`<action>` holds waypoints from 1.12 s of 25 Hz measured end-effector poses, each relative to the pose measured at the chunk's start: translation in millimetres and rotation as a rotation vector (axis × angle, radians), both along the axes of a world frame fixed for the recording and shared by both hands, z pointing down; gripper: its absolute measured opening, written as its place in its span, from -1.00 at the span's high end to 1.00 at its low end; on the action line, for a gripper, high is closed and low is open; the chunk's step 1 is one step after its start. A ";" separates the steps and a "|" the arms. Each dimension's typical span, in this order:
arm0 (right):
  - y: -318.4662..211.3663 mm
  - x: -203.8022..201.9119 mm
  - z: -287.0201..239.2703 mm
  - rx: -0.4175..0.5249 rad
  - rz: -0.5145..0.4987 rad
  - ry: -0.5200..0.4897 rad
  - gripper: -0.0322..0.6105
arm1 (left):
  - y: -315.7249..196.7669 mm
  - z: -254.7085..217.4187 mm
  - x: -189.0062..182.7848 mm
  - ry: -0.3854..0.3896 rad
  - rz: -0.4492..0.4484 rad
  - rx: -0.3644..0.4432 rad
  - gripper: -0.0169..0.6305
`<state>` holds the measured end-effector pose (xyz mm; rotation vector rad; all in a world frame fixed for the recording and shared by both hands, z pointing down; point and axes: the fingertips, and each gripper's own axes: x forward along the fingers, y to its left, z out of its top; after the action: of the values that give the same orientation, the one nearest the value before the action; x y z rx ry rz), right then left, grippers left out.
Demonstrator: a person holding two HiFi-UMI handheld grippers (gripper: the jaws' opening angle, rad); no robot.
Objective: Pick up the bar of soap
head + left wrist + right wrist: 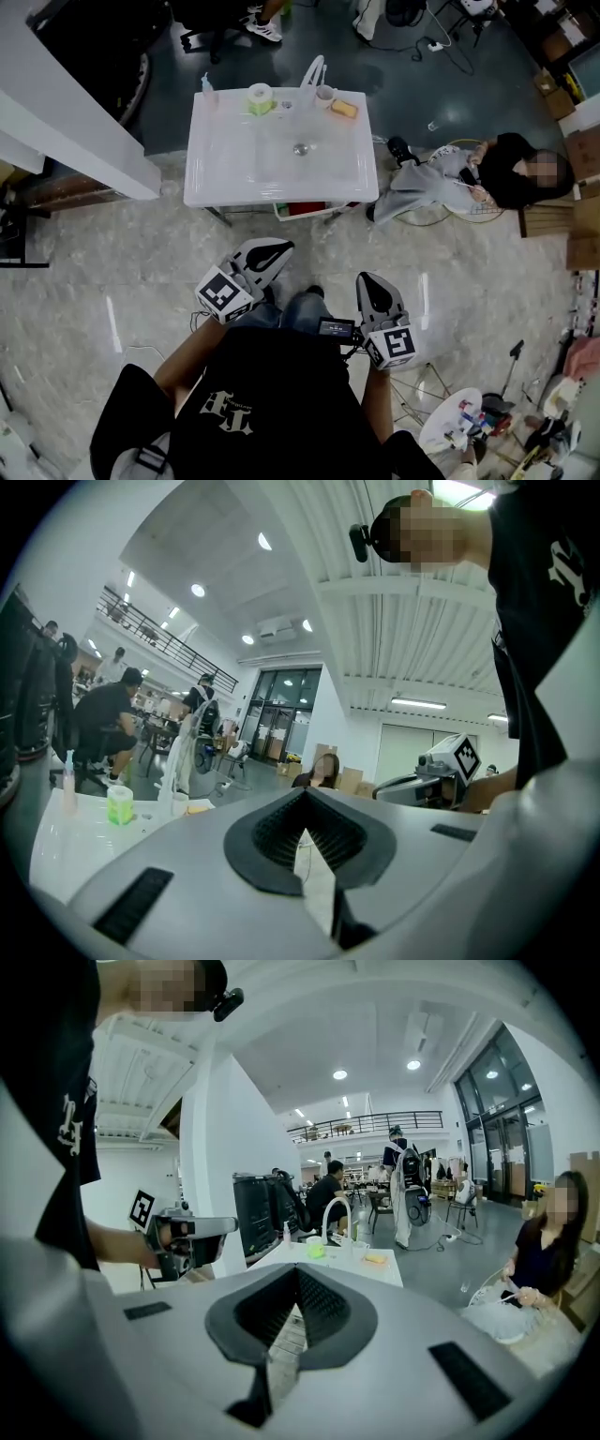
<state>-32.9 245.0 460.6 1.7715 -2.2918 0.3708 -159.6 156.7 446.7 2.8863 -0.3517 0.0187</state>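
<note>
The left gripper (275,247) and right gripper (368,279) sit low by the person's waist, each with its fingers pressed together on nothing, probably because the reach has not begun and there is nothing yet to open for. The soap (344,109) lies well ahead of both sets of fingertips, on the far rim of the sink (225,178), just right of the tap (312,70). It is more in line with the right fingers, so that gripper seems the likelier choice
</note>
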 end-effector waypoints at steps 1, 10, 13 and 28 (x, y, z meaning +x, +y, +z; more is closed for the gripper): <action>-6.6 6.5 2.5 -0.003 0.002 -0.003 0.88 | -6.3 2.3 5.9 -0.002 0.001 0.001 0.92; -103.5 75.7 22.6 0.012 -0.081 -0.018 0.88 | -90.8 21.9 74.1 -0.031 -0.039 0.019 0.92; -139.5 103.5 16.3 0.004 -0.110 -0.032 0.88 | -121.1 17.6 105.1 -0.048 -0.064 0.026 0.92; -243.8 211.2 30.8 -0.008 -0.219 0.023 0.88 | -208.9 14.6 227.8 -0.099 -0.077 0.020 0.92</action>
<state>178.3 1.3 491.4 1.4928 -2.4320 0.3168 68.3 -52.2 461.4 2.8955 -0.4832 0.1469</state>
